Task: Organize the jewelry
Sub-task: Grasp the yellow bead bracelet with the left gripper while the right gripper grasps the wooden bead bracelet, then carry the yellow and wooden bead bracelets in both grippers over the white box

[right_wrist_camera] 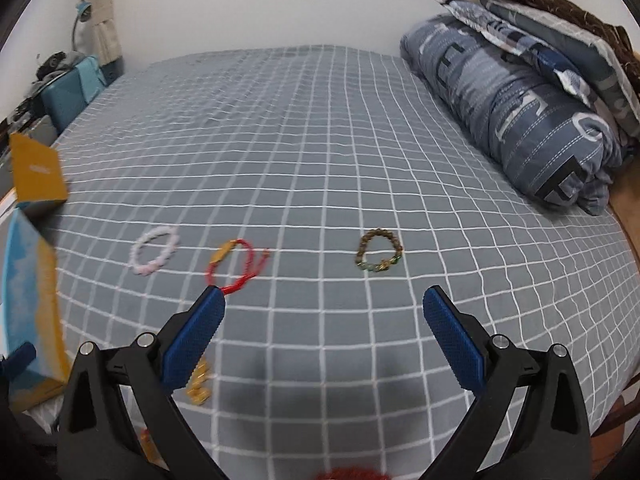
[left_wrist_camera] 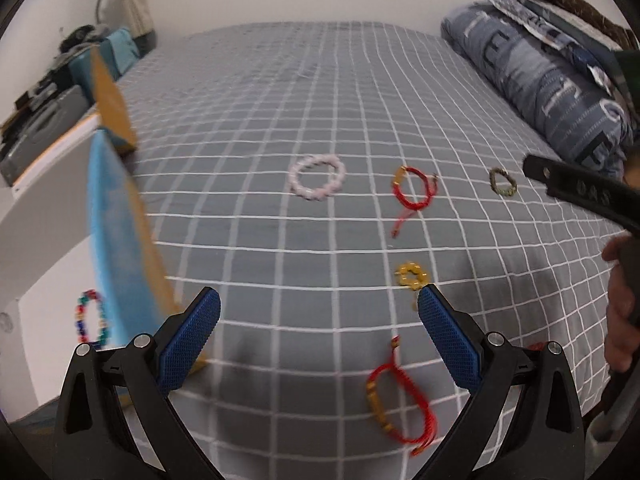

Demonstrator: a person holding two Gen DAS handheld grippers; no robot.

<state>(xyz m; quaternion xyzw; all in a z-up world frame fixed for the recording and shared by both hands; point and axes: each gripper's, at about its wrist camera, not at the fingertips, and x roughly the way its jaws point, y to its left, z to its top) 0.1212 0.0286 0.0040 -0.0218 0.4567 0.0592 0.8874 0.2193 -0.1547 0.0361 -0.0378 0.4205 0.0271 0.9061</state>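
Hovering with both tongs (left_wrist_camera: 319,312) (right_wrist_camera: 323,312) gaping wide and empty, risking snagging the checked bedsheet (left_wrist_camera: 280,120) when pinching the lower-centre red cord bracelet (left_wrist_camera: 400,404).

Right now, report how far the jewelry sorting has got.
Done: only the multicolored bead bracelet appears to sit in the open box. In hand: nothing; the left tongs and right tongs are both open. Left on the bedsheet: pink bracelet, two red cord bracelets, yellow bracelet, brown-green bracelet.
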